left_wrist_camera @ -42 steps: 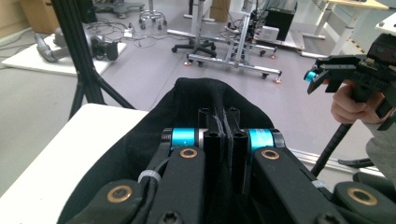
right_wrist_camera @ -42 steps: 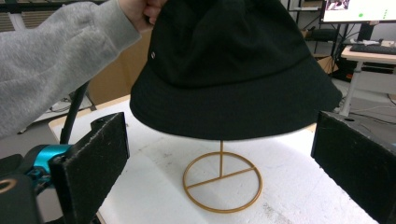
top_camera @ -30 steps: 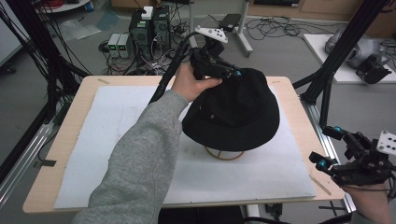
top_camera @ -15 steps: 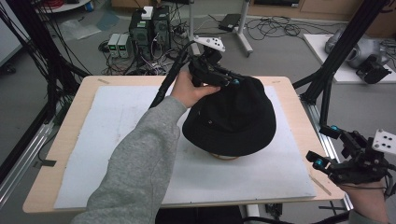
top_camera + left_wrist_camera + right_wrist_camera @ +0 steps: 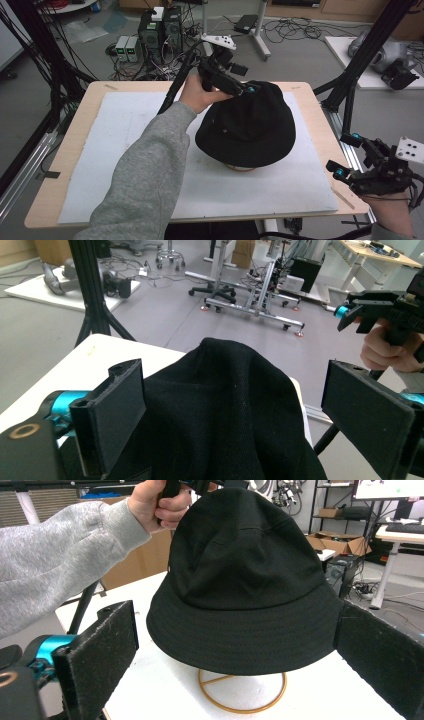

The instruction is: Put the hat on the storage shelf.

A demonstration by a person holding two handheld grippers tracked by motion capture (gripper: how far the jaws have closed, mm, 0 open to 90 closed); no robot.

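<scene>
From the high view, my left gripper (image 5: 239, 87) sits at the crown of the black bucket hat (image 5: 247, 127), which seems already seated on its gold wire stand (image 5: 240, 168). In the left gripper view my jaws gape wide, hat crown between them, nothing pinched. In the right gripper view my right gripper (image 5: 235, 650) is wide open, empty, hat ahead; letting go and backing off looks like what remains, with bare white mat (image 5: 125, 150) all round.
</scene>
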